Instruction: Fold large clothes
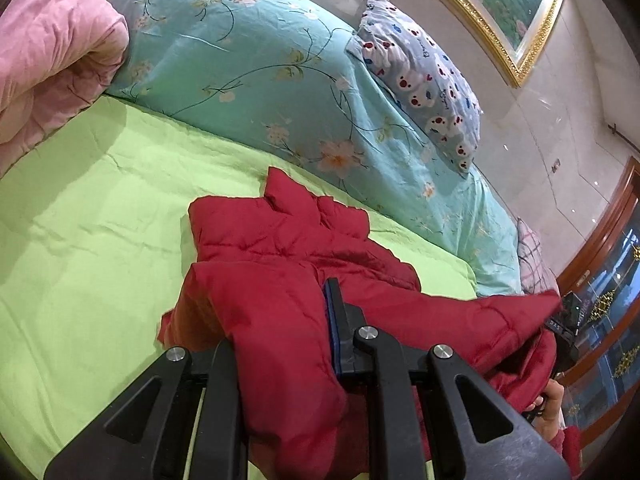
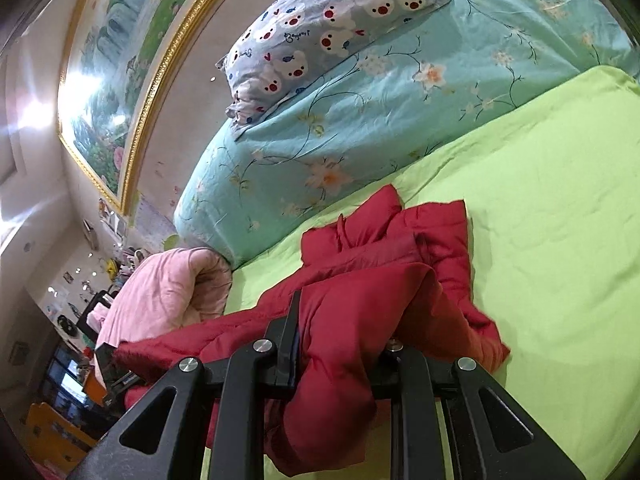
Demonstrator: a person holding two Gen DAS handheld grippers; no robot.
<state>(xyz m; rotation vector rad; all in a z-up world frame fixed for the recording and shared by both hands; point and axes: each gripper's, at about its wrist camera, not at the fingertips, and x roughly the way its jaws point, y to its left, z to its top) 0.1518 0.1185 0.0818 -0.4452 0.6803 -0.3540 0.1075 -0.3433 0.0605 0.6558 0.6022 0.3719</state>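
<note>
A red padded jacket [image 1: 276, 240] lies crumpled on the green sheet [image 1: 100, 220]. My left gripper [image 1: 280, 332] is shut on a thick fold of its near edge; the cloth drapes over and hides the left finger. My right gripper [image 2: 340, 332] is shut on another fold of the jacket [image 2: 384, 248], whose cloth covers its right finger. The near edge is lifted and stretched between the two grippers. The right gripper also shows at the right edge of the left wrist view [image 1: 568, 320], and the left gripper at the left of the right wrist view [image 2: 116, 376].
A teal floral duvet [image 1: 248, 64] lies along the far side with a bear-print pillow [image 1: 424, 84] on it. A rolled pink quilt [image 1: 48, 52] sits at one end. A gold-framed painting [image 1: 516, 4] hangs on the wall. Room clutter [image 2: 72, 360] lies beyond the bed.
</note>
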